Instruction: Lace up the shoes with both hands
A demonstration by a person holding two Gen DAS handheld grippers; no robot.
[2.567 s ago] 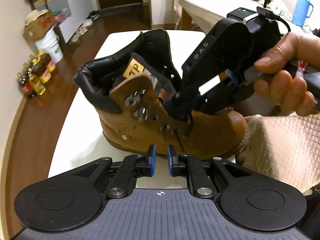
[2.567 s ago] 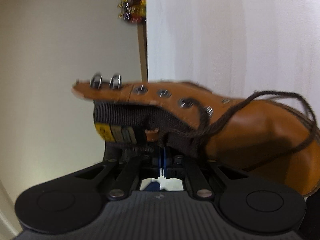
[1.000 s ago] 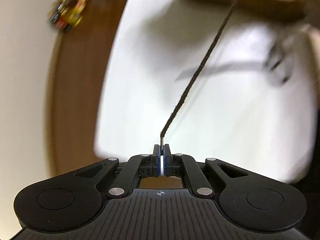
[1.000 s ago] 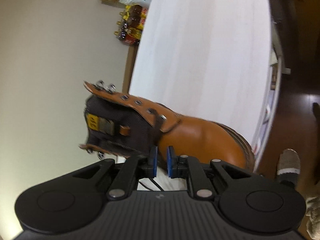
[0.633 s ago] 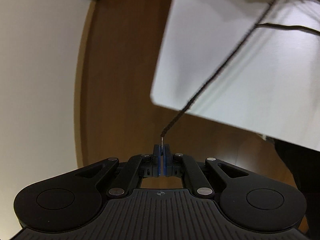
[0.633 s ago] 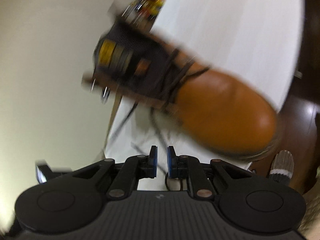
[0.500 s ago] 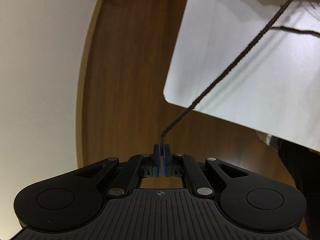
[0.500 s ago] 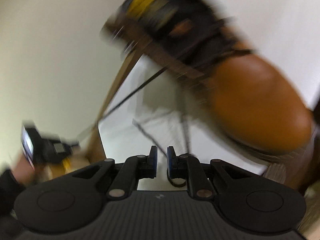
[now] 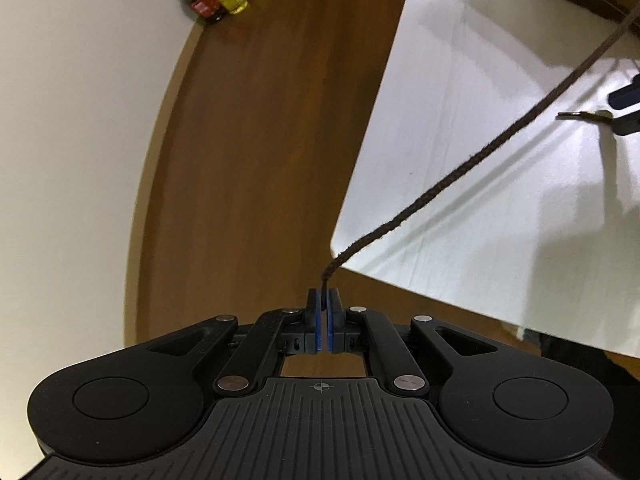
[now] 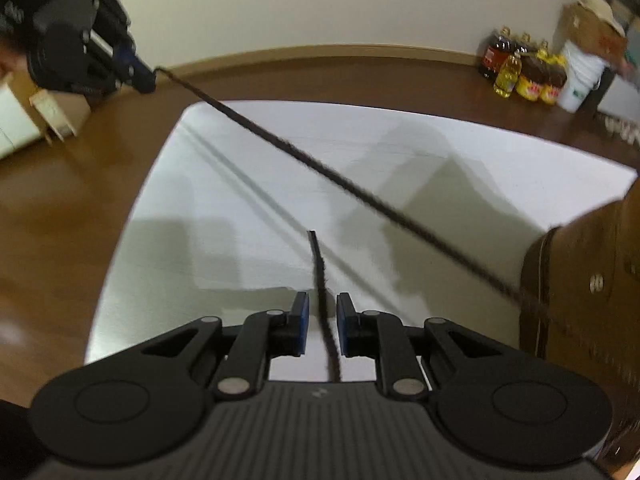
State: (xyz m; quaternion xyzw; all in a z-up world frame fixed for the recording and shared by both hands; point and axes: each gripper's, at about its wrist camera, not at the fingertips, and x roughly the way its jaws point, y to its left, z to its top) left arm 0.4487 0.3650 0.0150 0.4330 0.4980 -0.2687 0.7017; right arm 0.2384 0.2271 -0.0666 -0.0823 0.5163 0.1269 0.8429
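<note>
The left tongs (image 9: 323,298) are beyond the corner of the tabletop (image 9: 500,208), over the floor (image 9: 256,168). A lace (image 9: 480,152) runs from them across the tabletop to the boot (image 10: 580,276), which stands at the right side of the tabletop. The right tongs (image 10: 320,308) are above the tabletop, with another lace end (image 10: 318,264) between their fingers, touching neither. Bottles (image 10: 520,72) stand on the floor by the wall, a bucket (image 10: 580,80) just beside them.
</note>
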